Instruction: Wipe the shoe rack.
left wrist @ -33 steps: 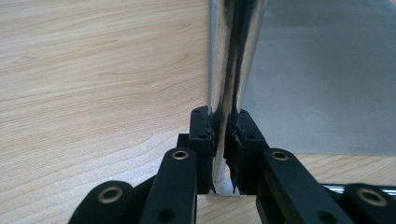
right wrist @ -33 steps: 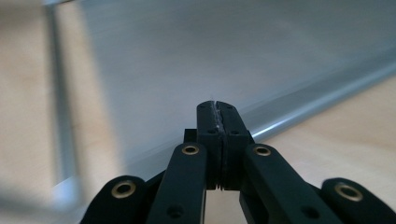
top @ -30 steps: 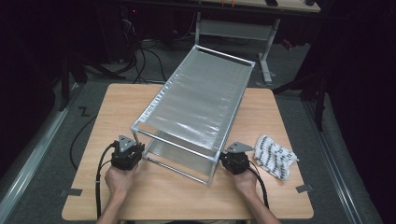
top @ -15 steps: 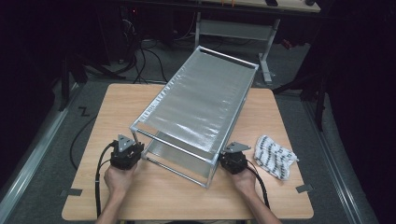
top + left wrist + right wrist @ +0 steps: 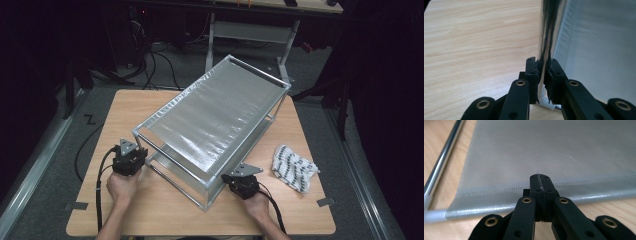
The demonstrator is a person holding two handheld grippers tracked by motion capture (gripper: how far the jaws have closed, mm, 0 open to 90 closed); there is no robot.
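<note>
I'm working a silver metal-tube shelf frame w/ two grey woven fabric tiers (image 5: 215, 120); it sits angled across the middle of the light wood-grain table (image 5: 130, 107), near end toward me. L gripper (image 5: 134, 150) is at the near-left corner post, and in the left gripper view its jaws are clamped on that shiny upright tube (image 5: 546, 37). R gripper (image 5: 229, 178) is at the near-right corner; in the right gripper view its jaws are pressed together w/ nothing visibly between them, tips at the stitched hem of the lower fabric tier (image 5: 549, 152). My read: frame is gripped on one side only, so shifting it isn't done yet; R grip still needed. Fabric looks fine-weave, slightly glossy; tubes smooth, w/ white plastic corner joints. A white cloth w/ black pattern (image 5: 294, 167) lies right of the frame, apart from it.
</note>
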